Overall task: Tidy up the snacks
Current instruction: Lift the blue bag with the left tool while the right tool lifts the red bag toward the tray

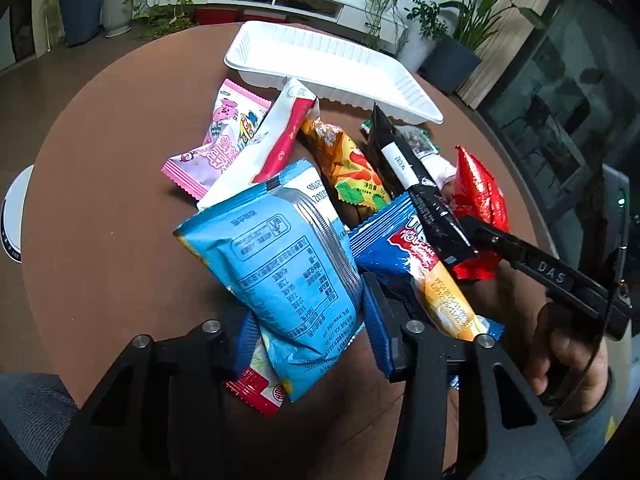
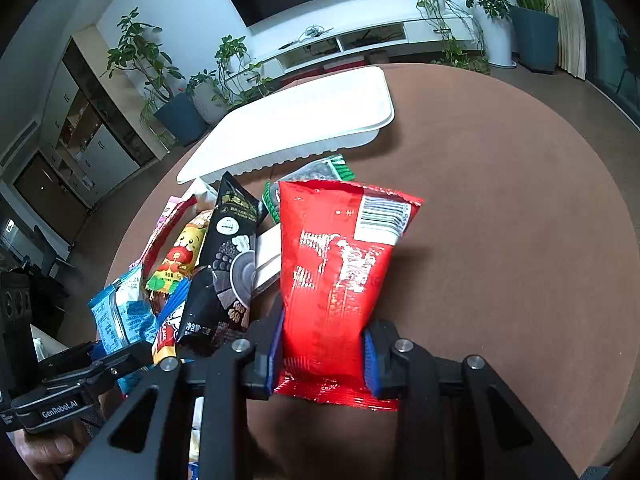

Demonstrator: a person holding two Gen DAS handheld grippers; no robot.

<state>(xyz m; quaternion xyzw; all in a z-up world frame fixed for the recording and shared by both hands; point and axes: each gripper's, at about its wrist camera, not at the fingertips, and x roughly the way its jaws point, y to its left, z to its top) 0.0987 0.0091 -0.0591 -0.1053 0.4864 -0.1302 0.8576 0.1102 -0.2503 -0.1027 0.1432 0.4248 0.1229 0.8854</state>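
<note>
A pile of snack packets lies on a round brown table (image 1: 100,200). My left gripper (image 1: 308,332) is shut on a light blue packet (image 1: 280,272), its printed back facing me. My right gripper (image 2: 324,348) is shut on a red packet (image 2: 336,272), which also shows in the left wrist view (image 1: 480,196). Beside them lie a black packet (image 2: 228,272), a dark blue roll-cake packet (image 1: 408,256), an orange packet (image 1: 348,164), a pink packet (image 1: 224,140) and a white-and-red packet (image 1: 276,136). An empty white tray (image 1: 328,68) stands just beyond the pile.
A green-edged packet (image 2: 320,172) lies against the tray (image 2: 296,128). A white round object (image 1: 16,212) sits off the table's left edge. Potted plants, a white low cabinet and a wall TV stand beyond the table. Bare tabletop (image 2: 500,220) lies right of the red packet.
</note>
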